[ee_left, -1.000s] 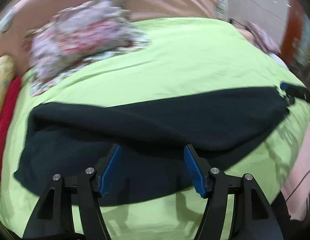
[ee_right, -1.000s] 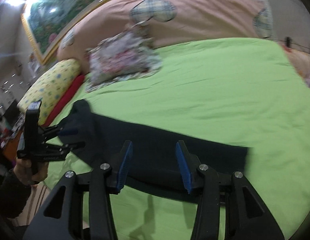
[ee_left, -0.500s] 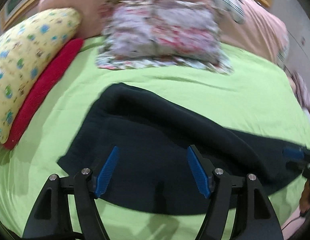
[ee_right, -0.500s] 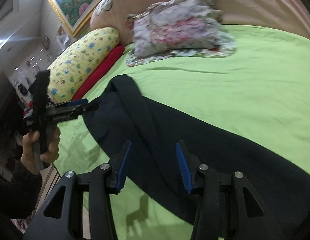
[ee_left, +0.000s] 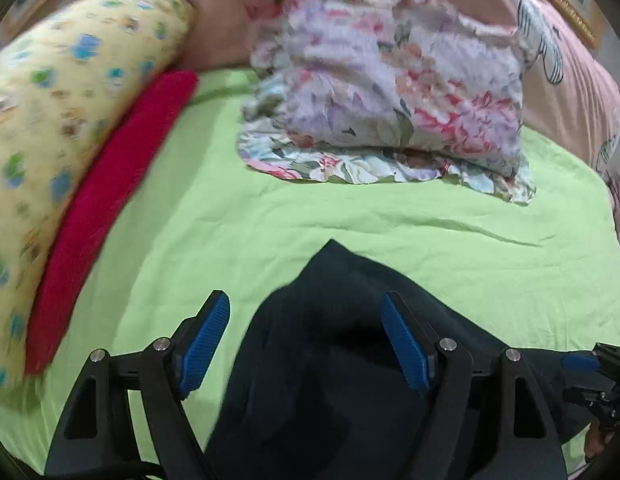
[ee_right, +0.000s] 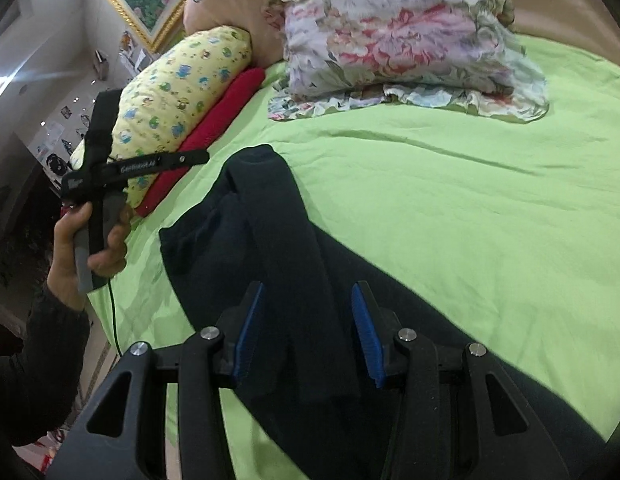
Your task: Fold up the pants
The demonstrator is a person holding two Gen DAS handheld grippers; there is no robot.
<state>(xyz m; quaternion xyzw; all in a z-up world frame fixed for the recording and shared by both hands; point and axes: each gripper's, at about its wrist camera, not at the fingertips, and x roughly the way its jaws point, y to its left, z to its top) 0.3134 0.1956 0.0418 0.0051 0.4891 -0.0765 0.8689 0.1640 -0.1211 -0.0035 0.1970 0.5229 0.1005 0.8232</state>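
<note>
Right wrist: dark pants (ee_right: 294, 264) rumpled lengthwise.

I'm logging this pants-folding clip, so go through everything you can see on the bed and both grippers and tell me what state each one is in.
Left gripper: open, holding nothing, above the pants.
Right gripper: open, holding nothing, above the pants.
Dark pants: lying on the sheet, partly doubled over, not yet neatly folded.
Green sheet: spread out, lightly wrinkled.
Floral pillow: resting on the sheet.
Yellow pillow: lying along the bed edge.
Red cushion: beside the yellow pillow.
</note>
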